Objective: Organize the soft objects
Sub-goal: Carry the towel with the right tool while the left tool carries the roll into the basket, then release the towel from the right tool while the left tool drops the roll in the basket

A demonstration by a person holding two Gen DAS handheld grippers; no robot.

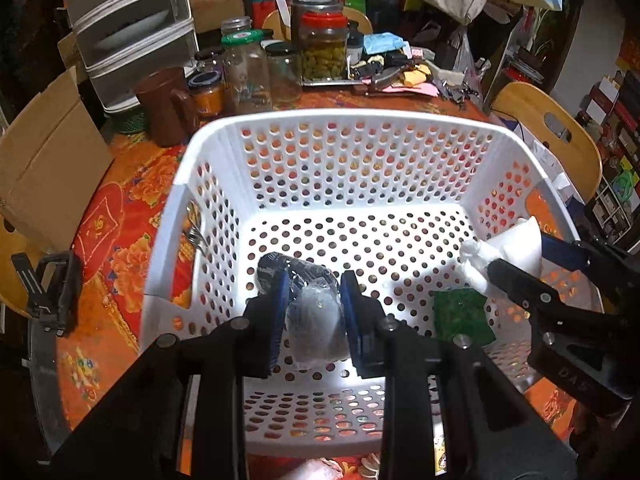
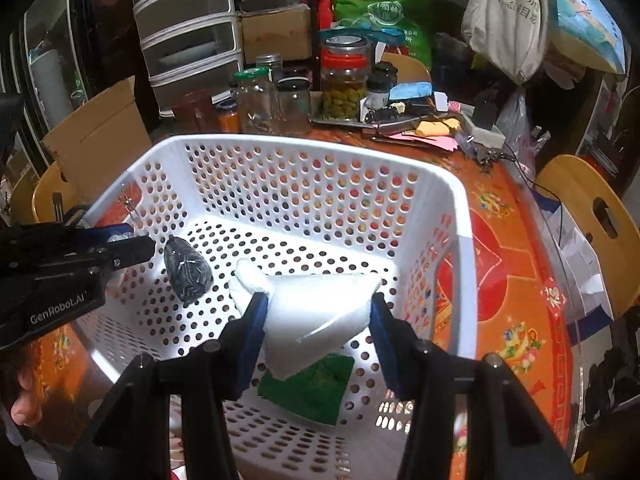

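Note:
A white perforated basket (image 1: 332,120) stands on the table; it also shows in the right wrist view (image 2: 304,148). My left gripper (image 1: 310,312) is shut on a dark plastic-wrapped bundle (image 1: 316,320) and holds it over the basket floor; the bundle also shows in the right wrist view (image 2: 187,276). My right gripper (image 2: 316,320) is shut on a white soft pouch (image 2: 316,312) inside the basket's right side; the pouch shows in the left wrist view (image 1: 504,252). A green scrub pad (image 2: 308,388) lies on the basket floor under the pouch, seen too in the left wrist view (image 1: 462,314).
Several glass jars (image 1: 324,52) and a brown mug (image 1: 168,104) stand behind the basket on the orange floral tablecloth (image 1: 120,216). A drawer unit (image 1: 132,28) and cardboard box (image 1: 48,164) sit at left. A wooden chair (image 1: 552,132) is at right.

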